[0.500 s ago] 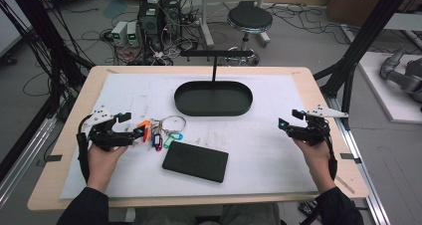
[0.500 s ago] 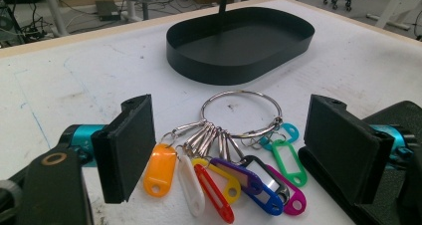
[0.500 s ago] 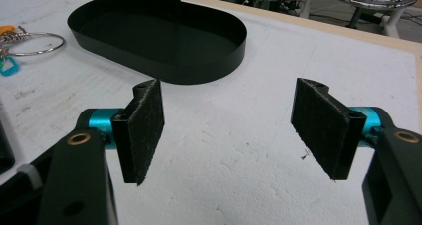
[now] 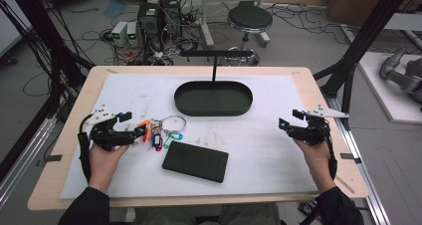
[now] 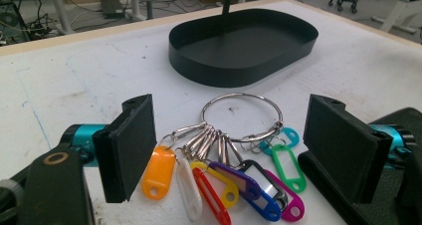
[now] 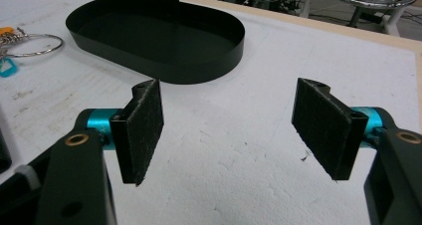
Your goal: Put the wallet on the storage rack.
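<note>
A silver metal key ring (image 5: 242, 116) carries plastic tags in orange, white, red, yellow, purple, blue, magenta, green and teal. The oval metal tray (image 4: 213, 98) and flat rectangular case (image 4: 195, 161) are black, on a scuffed white surface (image 4: 268, 145) edged in pale wood.

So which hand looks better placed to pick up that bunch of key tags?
Left. The left gripper has its open jaws on either side of the key tags, not yet touching them. The right gripper sits open near the table's far side, over bare white mat.
</note>
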`<control>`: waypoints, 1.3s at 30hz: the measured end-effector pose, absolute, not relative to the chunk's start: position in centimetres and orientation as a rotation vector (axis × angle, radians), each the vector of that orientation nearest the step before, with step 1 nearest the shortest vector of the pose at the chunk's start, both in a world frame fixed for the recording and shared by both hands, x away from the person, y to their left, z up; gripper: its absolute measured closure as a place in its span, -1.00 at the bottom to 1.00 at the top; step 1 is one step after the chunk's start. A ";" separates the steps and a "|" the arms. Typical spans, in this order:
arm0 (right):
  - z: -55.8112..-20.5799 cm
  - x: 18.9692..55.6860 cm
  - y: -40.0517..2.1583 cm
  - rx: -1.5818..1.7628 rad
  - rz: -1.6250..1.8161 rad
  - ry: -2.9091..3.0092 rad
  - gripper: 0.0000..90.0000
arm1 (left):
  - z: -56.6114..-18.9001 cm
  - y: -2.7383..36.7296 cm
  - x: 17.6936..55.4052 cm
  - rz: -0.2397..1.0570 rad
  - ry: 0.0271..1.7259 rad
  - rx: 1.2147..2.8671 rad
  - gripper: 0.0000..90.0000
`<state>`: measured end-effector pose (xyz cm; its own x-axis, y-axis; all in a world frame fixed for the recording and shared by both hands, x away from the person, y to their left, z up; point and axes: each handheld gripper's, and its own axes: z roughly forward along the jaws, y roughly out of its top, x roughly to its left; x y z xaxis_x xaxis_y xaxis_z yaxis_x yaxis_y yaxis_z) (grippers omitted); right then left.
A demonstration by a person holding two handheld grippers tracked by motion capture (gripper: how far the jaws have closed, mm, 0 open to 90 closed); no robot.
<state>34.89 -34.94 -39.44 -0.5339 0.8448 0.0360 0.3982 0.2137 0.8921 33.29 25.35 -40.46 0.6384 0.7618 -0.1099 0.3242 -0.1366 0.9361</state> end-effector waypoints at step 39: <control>-39.5 35.2 -34.7 1.112 1.277 2.040 -0.35 | -39.4 22.6 34.9 0.453 0.843 1.777 0.05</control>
<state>35.21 -34.68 -39.52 -0.5509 0.8344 0.0178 0.3809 0.2324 0.8949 34.87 22.60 -39.38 0.6778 0.7294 -0.0932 0.3247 -0.1831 0.9279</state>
